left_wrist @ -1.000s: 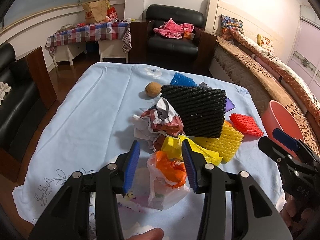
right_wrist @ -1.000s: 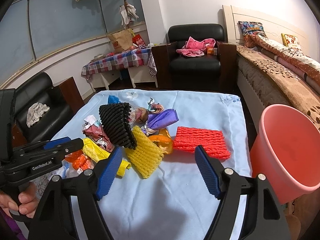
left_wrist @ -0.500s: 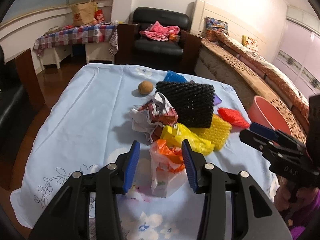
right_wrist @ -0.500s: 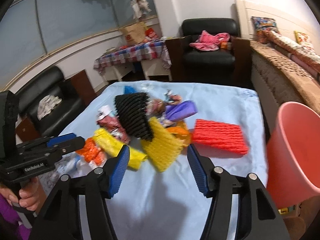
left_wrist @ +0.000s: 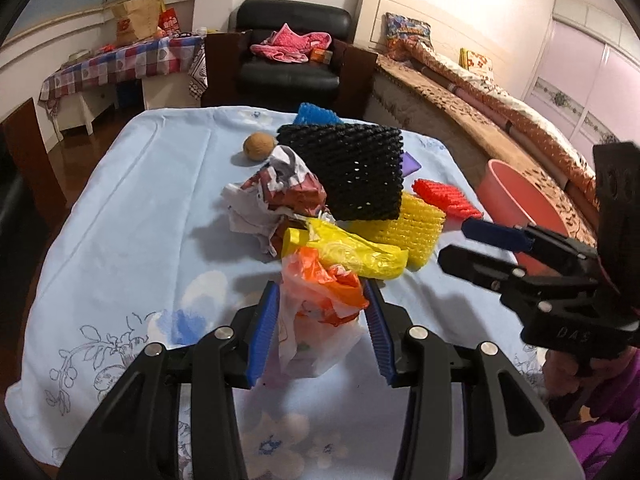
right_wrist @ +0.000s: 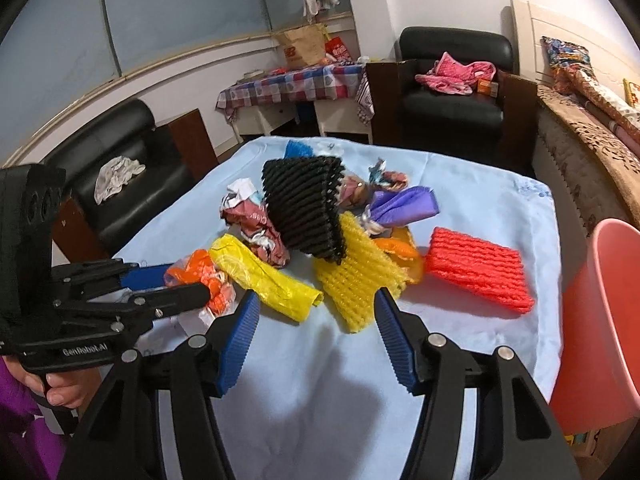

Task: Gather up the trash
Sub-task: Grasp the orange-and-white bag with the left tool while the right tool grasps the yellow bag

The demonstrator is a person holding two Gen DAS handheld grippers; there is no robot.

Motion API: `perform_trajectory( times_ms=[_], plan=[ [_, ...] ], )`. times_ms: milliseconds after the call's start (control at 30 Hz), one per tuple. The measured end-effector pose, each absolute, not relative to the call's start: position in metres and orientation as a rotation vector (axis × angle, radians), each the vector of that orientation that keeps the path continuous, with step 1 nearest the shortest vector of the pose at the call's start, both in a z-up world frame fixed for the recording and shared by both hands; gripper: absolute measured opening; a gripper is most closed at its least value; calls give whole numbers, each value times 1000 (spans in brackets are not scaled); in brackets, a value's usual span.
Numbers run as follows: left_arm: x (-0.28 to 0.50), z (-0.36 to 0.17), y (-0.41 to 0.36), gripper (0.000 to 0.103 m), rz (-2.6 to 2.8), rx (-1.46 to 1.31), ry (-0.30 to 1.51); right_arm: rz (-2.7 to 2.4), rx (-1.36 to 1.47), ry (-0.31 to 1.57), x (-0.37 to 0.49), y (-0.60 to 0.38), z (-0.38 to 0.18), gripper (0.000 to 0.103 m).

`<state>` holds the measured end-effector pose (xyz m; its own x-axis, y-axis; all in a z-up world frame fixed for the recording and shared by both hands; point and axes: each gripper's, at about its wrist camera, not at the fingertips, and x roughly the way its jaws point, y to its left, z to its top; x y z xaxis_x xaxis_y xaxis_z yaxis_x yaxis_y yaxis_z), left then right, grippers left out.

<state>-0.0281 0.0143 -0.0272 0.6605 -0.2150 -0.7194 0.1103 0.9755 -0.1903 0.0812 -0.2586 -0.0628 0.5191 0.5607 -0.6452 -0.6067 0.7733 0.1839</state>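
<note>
Trash lies piled on a light blue tablecloth. My left gripper is open, its blue pads on either side of an orange-and-white plastic bag, which also shows in the right wrist view. Behind it lie a yellow bag, crumpled paper, black foam net, yellow foam net and red foam net. My right gripper is open and empty above bare cloth, just short of the yellow foam net. A pink bucket stands at the table's right.
A brown round fruit, a blue net and purple wrapper lie further back. A black armchair, a checkered side table and a bed surround the table. A black sofa stands left.
The left gripper moved forward so its pads now flank the orange-and-white bag. The right gripper swung left and narrowed somewhat, nearing the yellow foam net.
</note>
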Motion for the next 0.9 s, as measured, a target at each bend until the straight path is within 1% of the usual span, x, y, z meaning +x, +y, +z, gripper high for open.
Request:
perform_trajectory(
  times_ms=[33, 400, 567, 600, 667, 700, 733, 800, 867, 900],
  plan=[
    [-30, -27, 17, 38, -183, -141, 825, 711, -76, 754, 81, -256, -64, 59],
    [-46, -15, 43, 36, -181, -207, 796, 831, -238, 772, 90, -210, -71, 59],
    [-49, -14, 49, 36, -171, -231, 790, 835, -314, 803, 101, -189, -85, 59],
    [-48, -13, 50, 36, -171, -233, 791, 834, -322, 810, 103, -187, -87, 57],
    [-48, -13, 51, 36, -170, -236, 791, 837, -347, 834, 106, -180, -94, 45],
    [-48, -13, 51, 36, -169, -236, 791, 838, -357, 848, 107, -178, -97, 41],
    [-48, -12, 51, 36, -168, -237, 792, 840, -358, 855, 108, -177, -99, 35],
    [-47, -12, 51, 36, -166, -238, 792, 847, -347, 858, 107, -180, -99, 30],
    [-47, -11, 51, 36, -166, -237, 792, 852, -325, 861, 106, -185, -98, 21],
    [-47, -12, 51, 36, -166, -236, 792, 856, -306, 862, 105, -188, -96, 18]
  ],
)
